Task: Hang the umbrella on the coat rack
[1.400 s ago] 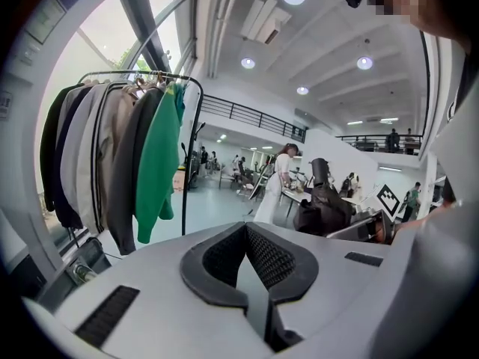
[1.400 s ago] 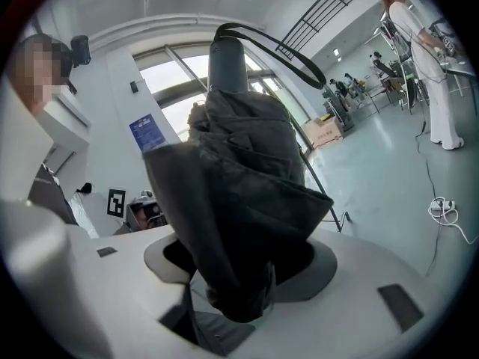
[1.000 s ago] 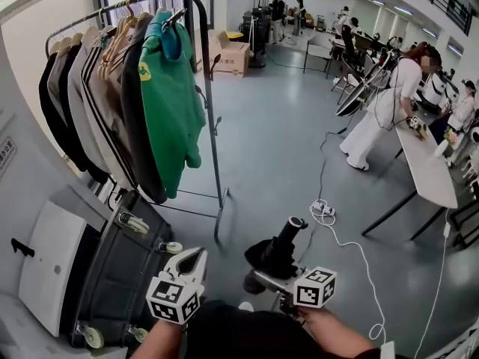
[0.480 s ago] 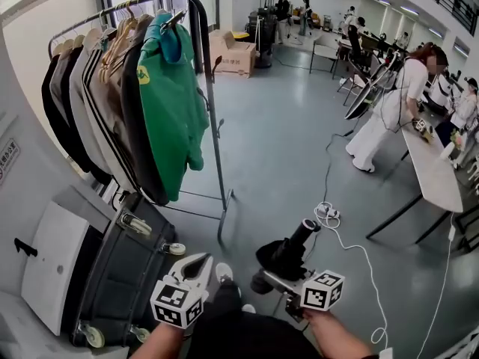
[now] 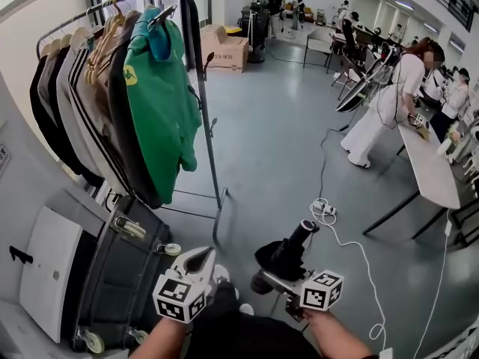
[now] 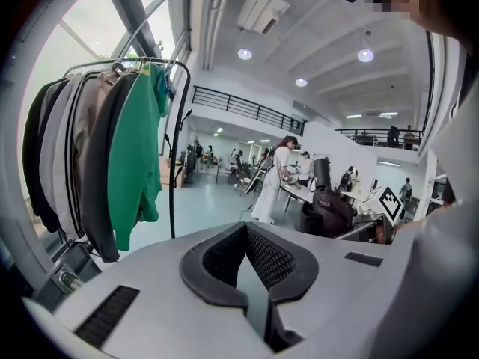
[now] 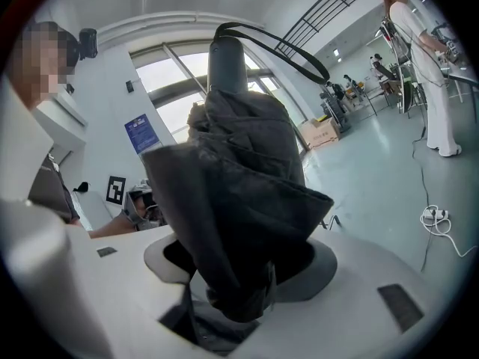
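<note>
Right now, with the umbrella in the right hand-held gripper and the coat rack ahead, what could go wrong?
1. The right hand-held gripper is shut on the umbrella by its loose folded fabric, not the handle, so it may slip when raised.
2. The rail of the coat rack is packed with clothes up to the green top; the strap loop could snag a hanger.
3. The suitcase by the rack's foot could trip the person.

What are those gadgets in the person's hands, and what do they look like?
Each hand carries a pale grey plastic tool, the left tool and the right tool, with two jaws lined in dark, ribbed pads. Each bears a white cube printed with black square markers. The forearms are bare of sleeves.
</note>
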Demonstrator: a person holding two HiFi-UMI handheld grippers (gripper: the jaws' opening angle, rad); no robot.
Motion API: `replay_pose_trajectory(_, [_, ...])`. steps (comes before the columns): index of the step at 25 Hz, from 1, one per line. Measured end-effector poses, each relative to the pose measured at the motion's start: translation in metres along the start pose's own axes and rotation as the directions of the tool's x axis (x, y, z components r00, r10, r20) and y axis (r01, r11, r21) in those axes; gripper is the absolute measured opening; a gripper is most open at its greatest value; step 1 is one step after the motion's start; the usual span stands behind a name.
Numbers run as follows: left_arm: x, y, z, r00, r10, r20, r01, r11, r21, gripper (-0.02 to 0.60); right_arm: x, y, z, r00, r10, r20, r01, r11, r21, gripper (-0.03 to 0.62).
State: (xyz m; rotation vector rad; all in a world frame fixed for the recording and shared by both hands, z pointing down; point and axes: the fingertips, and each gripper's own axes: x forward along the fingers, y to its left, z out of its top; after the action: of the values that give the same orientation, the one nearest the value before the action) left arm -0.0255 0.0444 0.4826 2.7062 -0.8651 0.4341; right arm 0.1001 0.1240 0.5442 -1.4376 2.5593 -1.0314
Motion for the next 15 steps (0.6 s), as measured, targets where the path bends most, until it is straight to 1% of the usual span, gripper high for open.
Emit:
replay_pose_trajectory(4, [0.006, 0.015, -0.003, 1.0, 0.006, -0.015, -0.006, 1.0, -0.014, 0.015, 0.019, -0.004, 0.005, 1.0, 0.012, -0.016, -0.011, 1.0, 0.009, 0.25])
replay_pose_trajectory(8, [0.017, 0.043, 0.001, 0.999, 0.027, -0.02, -0.028, 0.999, -0.041, 0.015, 0.039, -0.012, 0.017, 0.999, 0.015, -0.038, -0.015, 1.0, 0.005, 0.25])
replay_pose_trajectory(11, [0.032, 0.064, 0.015, 0.999, 0.038, -0.008, -0.038, 0.998, -0.056, 0.015, 0.055, -0.021, 0.031, 0.998, 0.017, -0.053, -0.016, 1.0, 0.002, 0.25])
replay_pose_trajectory(15, [0.057, 0.087, 0.045, 0.999, 0.038, 0.027, -0.036, 0.998, -0.053, 0.015, 0.078, -0.034, 0.059, 0.997, 0.028, -0.075, -0.029, 1.0, -0.011, 0.25])
